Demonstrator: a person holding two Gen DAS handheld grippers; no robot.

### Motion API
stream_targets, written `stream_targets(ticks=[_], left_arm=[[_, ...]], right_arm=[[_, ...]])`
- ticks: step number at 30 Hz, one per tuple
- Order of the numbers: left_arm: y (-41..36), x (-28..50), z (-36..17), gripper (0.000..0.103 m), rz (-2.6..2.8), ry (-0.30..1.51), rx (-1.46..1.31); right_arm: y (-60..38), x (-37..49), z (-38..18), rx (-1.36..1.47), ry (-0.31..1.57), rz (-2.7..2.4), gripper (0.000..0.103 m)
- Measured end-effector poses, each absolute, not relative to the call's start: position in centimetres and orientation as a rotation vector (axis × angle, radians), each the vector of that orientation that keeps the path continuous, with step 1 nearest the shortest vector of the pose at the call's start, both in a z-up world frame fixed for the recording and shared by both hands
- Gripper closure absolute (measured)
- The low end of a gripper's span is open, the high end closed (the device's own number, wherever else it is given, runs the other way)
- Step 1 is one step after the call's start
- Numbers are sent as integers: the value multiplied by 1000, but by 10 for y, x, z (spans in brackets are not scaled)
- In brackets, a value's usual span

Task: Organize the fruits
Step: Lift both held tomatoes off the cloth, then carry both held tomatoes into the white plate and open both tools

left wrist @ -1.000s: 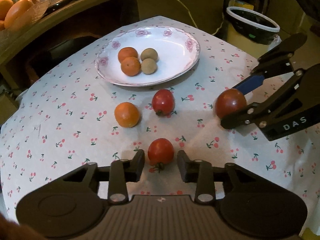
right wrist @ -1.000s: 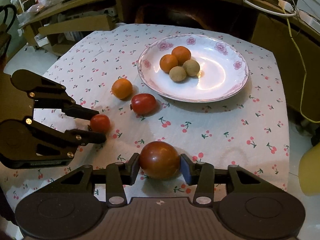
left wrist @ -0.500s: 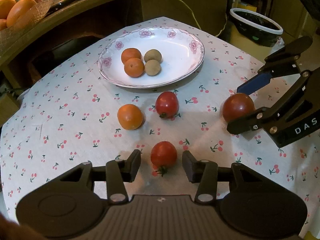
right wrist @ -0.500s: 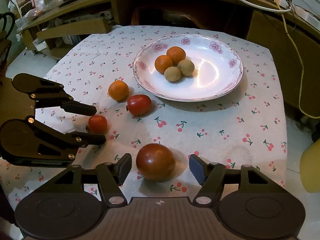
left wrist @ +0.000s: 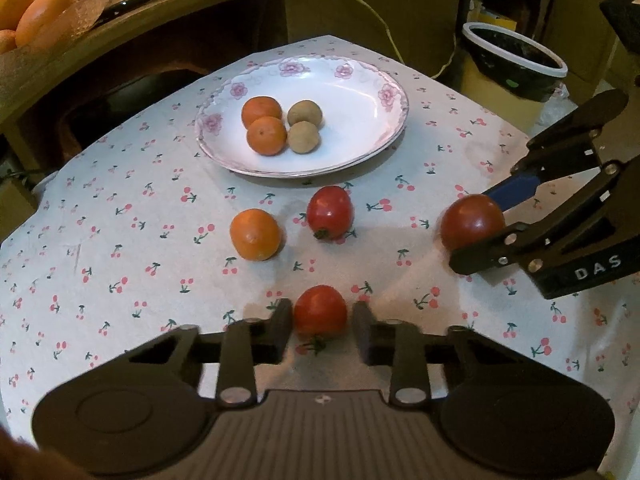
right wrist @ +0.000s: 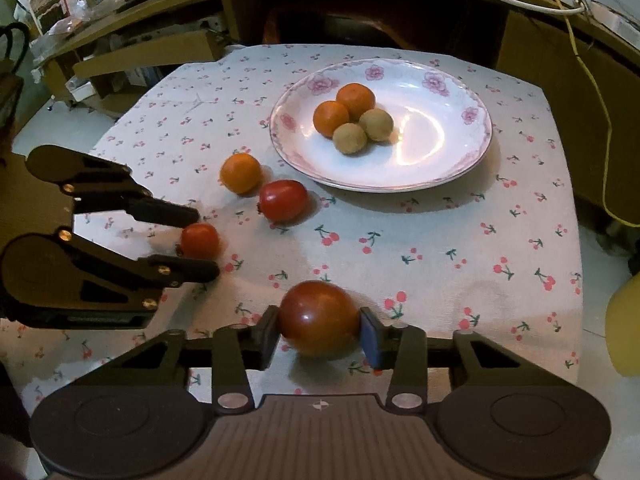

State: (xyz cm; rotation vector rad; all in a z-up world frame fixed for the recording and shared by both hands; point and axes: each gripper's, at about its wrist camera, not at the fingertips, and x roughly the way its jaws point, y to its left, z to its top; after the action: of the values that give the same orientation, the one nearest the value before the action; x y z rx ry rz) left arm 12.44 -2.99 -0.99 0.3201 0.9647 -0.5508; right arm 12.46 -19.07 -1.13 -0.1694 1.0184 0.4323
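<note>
A white flowered plate [left wrist: 372, 80] [right wrist: 444, 168] holds two oranges and two brown round fruits. On the cherry-print cloth lie an orange [left wrist: 255, 234] [right wrist: 240, 172] and a red tomato [left wrist: 330, 213] [right wrist: 283, 201]. My left gripper [left wrist: 321, 330] [right wrist: 198, 242] is open around a small red tomato [left wrist: 320, 311] [right wrist: 199, 240], with a small gap on the right side. My right gripper [right wrist: 319, 334] [left wrist: 486, 226] is shut on a large dark red tomato [right wrist: 319, 318] [left wrist: 472, 222] resting low at the cloth.
A wooden counter with cables runs behind the table. A basket of oranges [left wrist: 28, 16] stands on it at the far left. A black bin with a white rim [left wrist: 514, 62] stands beyond the table's right corner. A yellow object [right wrist: 624, 324] sits at the right edge.
My right gripper opened half a second ago and has closed again on the large dark tomato. My left gripper's fingers have narrowed around the small tomato.
</note>
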Motion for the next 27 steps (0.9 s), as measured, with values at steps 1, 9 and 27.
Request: stream_targets(ticks=[1, 9, 27], left_arm=[[-31, 124, -10, 70, -552, 962, 327], [-34, 123, -6, 70, -557, 950, 337], [-60, 162, 31, 70, -511, 827, 304]], right_arm=[[-190, 124, -11, -176, 1018, 432, 61], [-190, 124, -5, -174, 1004, 424, 62], [-191, 158, 30, -116, 867, 347, 62]])
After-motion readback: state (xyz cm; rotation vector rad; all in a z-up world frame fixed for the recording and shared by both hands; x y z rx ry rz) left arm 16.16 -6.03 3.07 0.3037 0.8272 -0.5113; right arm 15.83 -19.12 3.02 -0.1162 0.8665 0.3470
